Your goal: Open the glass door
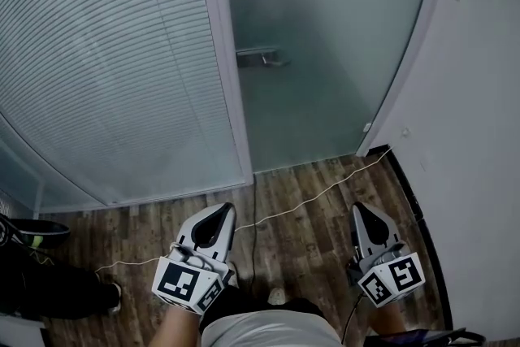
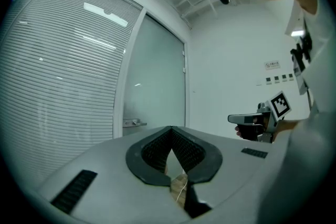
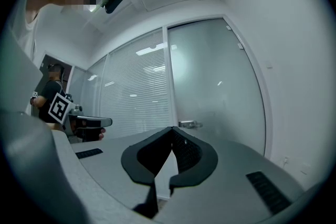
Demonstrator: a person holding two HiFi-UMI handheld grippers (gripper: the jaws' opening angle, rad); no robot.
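The frosted glass door (image 1: 325, 28) stands closed ahead, between a pale frame post on its left and the wall on its right. Its metal lever handle (image 1: 262, 57) sits near the left edge; it also shows in the left gripper view as the handle (image 2: 134, 123) and in the right gripper view as the handle (image 3: 190, 124). My left gripper (image 1: 228, 209) and right gripper (image 1: 358, 209) are held level over the wooden floor, well short of the door. Both point at it. Each gripper's jaw tips meet, left gripper (image 2: 171, 128) and right gripper (image 3: 171, 128), with nothing between them.
A glass partition with closed blinds (image 1: 114, 69) fills the left. A white wall (image 1: 479, 134) runs along the right. A thin white cable (image 1: 309, 199) and a dark cable cross the wood floor (image 1: 301, 248). Another person's dark legs (image 1: 41, 284) stand at the far left.
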